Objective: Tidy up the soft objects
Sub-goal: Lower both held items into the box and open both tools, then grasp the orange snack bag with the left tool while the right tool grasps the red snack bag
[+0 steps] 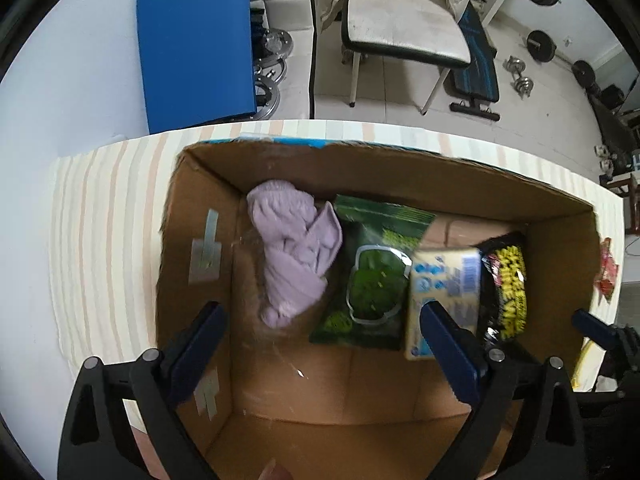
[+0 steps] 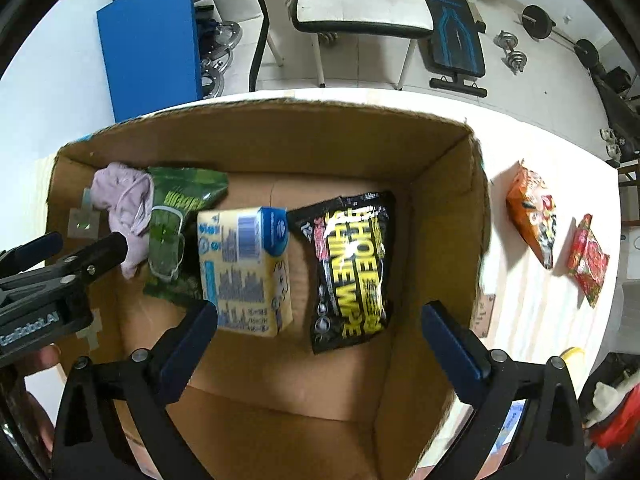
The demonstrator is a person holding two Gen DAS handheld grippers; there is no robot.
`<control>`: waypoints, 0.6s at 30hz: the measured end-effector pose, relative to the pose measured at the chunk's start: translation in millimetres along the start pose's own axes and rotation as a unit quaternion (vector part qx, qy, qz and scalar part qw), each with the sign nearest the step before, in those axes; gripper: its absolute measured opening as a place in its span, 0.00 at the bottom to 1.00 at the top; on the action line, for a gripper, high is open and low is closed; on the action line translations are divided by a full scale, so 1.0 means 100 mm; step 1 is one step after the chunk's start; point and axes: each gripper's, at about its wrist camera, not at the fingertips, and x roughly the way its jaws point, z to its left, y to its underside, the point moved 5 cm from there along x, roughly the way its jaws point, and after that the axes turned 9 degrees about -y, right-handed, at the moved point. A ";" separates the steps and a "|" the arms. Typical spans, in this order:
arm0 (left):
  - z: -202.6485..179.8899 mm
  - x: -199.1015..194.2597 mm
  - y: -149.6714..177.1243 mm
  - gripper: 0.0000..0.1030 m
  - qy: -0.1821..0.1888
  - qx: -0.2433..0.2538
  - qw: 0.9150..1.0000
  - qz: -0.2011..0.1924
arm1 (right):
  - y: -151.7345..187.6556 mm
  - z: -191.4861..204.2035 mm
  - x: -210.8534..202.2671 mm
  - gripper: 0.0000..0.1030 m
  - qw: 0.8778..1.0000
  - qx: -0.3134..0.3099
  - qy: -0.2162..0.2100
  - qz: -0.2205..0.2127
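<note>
Left wrist view: the left tongs (image 1: pixel 324 344) hang spread wide over an open cardboard box (image 1: pixel 200 248) on the striped tabletop (image 1: pixel 100 220), nothing between the fingers. On the box floor lie a lilac cloth (image 1: pixel 294 252), a green pack (image 1: pixel 372 276), a yellow pack (image 1: pixel 440 280) and a black wipes pack (image 1: pixel 506 284), side by side. One finger covers the yellow pack's lower corner; the black pack is blurred. The near half of the floor is bare. The right tongs show only as a blue tip at the right edge.

Right wrist view: the right tongs (image 2: pixel 320 344) are likewise spread and empty, above the black wipes pack (image 2: pixel 352 268). The left tongs (image 2: pixel 80 252) hide part of the cloth (image 2: pixel 124 204). Outside the box's right wall, well apart, an orange pack (image 2: pixel 532 216) and a red pack (image 2: pixel 588 260) lie on the tabletop (image 2: pixel 520 312).
</note>
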 end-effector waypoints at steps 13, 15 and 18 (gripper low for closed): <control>-0.58 -1.13 0.44 0.96 0.035 0.007 0.993 -0.113 | 0.61 -0.31 -0.77 1.00 0.995 0.021 -0.070 -0.064; -0.87 -1.26 0.43 0.96 0.060 0.025 0.992 -0.113 | 0.66 -0.52 -0.97 1.00 0.994 0.028 -0.069 -0.080; -1.34 -1.34 0.39 0.96 0.092 0.047 0.989 -0.107 | 0.70 -0.95 -1.23 1.00 0.994 0.036 -0.057 -0.089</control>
